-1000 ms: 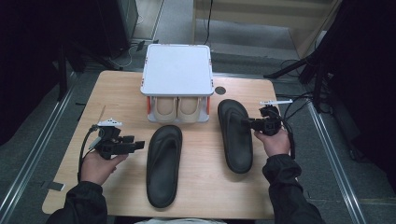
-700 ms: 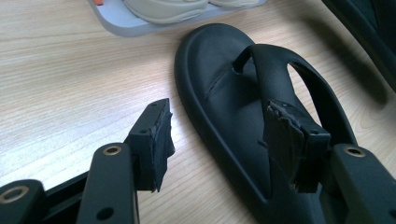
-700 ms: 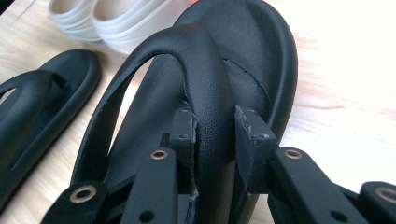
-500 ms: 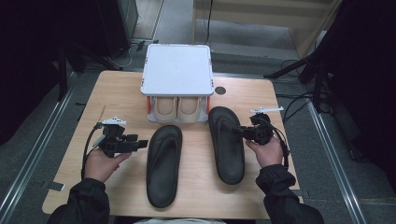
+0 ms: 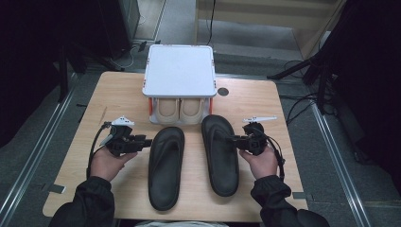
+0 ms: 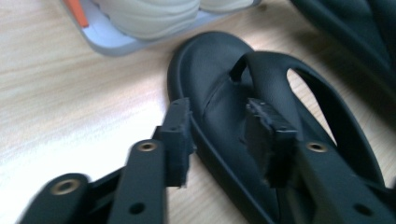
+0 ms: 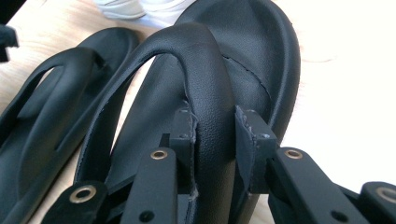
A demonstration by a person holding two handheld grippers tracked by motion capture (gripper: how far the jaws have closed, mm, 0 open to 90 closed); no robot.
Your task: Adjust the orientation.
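On the wooden table (image 5: 71,189) two black sandals lie side by side, toes toward the white shoe rack (image 5: 179,71) at the far edge, and each hand is working one of them. Over at the right, the right gripper (image 5: 235,139) has its jaws clamped on the outer strap of the right sandal (image 5: 220,156); the right gripper view shows both pads pressing the strap's two faces, jaws standing at a middling width with the strap filling the gap. Now the left side: the left gripper (image 5: 147,141) comes in level at the outer rim of the left sandal (image 5: 165,165), and its jaws have just been closing, now roughly half open. From the left gripper view, one pad sits outside the sole's edge on the bare wood and the other is over the footbed beside the strap, so the rim lies between them, but neither pad presses it yet. A pale pair of shoes (image 5: 179,109) rests tucked under the rack, just beyond both sandal toes
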